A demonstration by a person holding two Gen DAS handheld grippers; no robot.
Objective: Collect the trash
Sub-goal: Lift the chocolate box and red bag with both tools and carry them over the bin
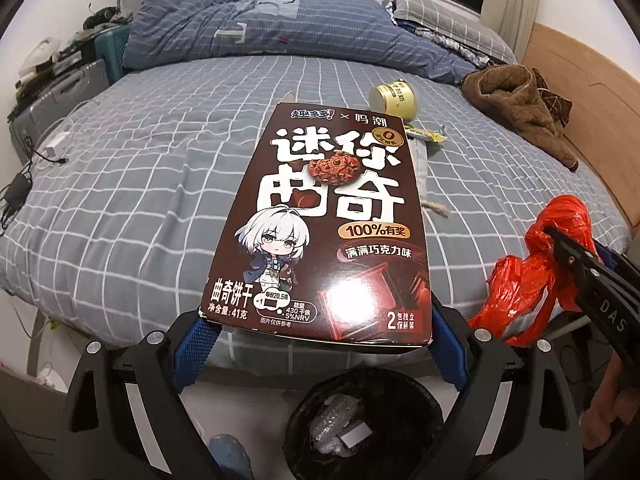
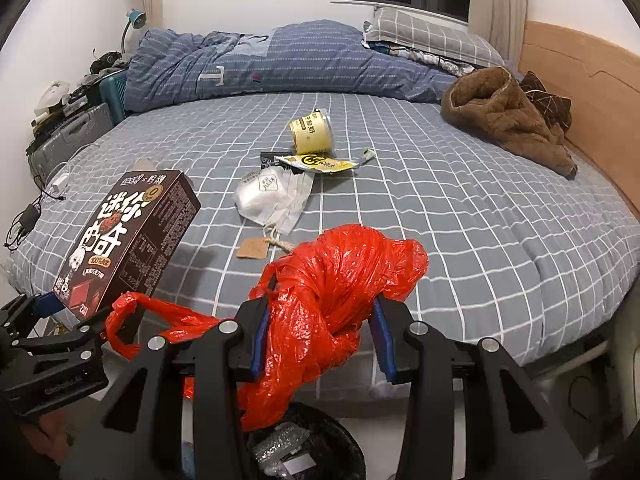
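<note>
Above the bin [image 1: 362, 428], just off the bed's [image 1: 120, 208] near edge, both tools carry trash. Left tool [image 1: 316, 336] grips a cookie box [image 1: 332, 216] by its short end, jaws spread wide across its width, so the box juts out over the bed. Right tool [image 2: 316, 336], beside it, is clamped on a crumpled red bag [image 2: 332, 288], whose tail hangs toward the bin, likely ready for dropping. Farther onto the bed lie a yellow cup [image 2: 312, 130], wrapper [image 2: 320, 163] and white pouch [image 2: 272, 196], not yet collected.
</note>
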